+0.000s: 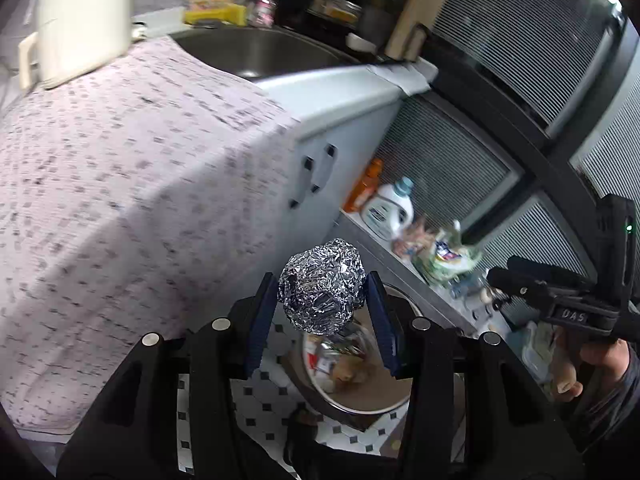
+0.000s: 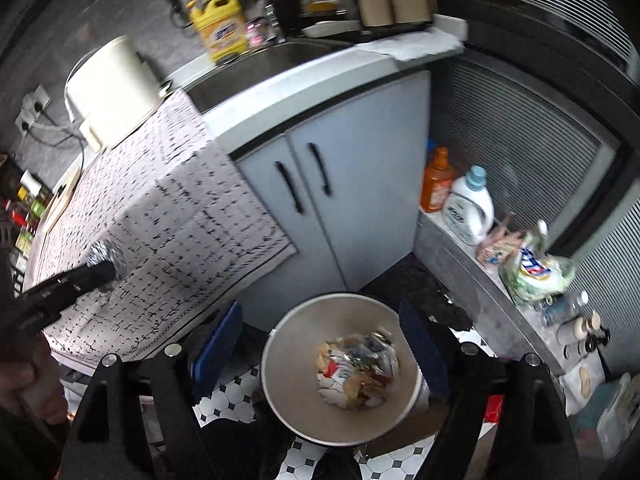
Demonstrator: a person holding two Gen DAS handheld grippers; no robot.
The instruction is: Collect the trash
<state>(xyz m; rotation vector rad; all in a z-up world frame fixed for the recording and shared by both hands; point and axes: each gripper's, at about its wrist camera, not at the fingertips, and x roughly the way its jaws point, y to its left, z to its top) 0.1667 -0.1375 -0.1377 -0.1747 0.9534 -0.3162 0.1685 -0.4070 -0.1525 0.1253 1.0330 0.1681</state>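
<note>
- A crumpled foil ball (image 1: 322, 286), silver and creased all over, sits clamped between the blue pads of the left gripper (image 1: 322, 285), held in the air above the round bin (image 1: 360, 410); the ball and the gripper's black frame hide most of the bin's mouth in the left wrist view.
- The right gripper (image 2: 320, 354) has its jaws spread wide with nothing between them, framing the bin (image 2: 288, 364) from above; a heap of paper scraps and wrappers (image 2: 358, 372) lies in the bin's bottom, blurred and hard to sort out.
- In the right wrist view the left gripper (image 2: 105, 266) enters from the left edge as a dark bar, and only a sliver of the foil ball (image 2: 105, 251) shows past it.
- A patterned cloth (image 1: 120, 184) drapes over the counter, its print smeared by blur; a pale smooth-sided appliance (image 2: 110, 90) stands on it.
- A steel sink (image 1: 256, 50) is partly cut off by the counter's edge.
- A hand (image 1: 590, 364) grips the right gripper's handle at the frame's right edge, only partly visible.
- The floor (image 2: 228, 398) is white tile with small black diamonds.
</note>
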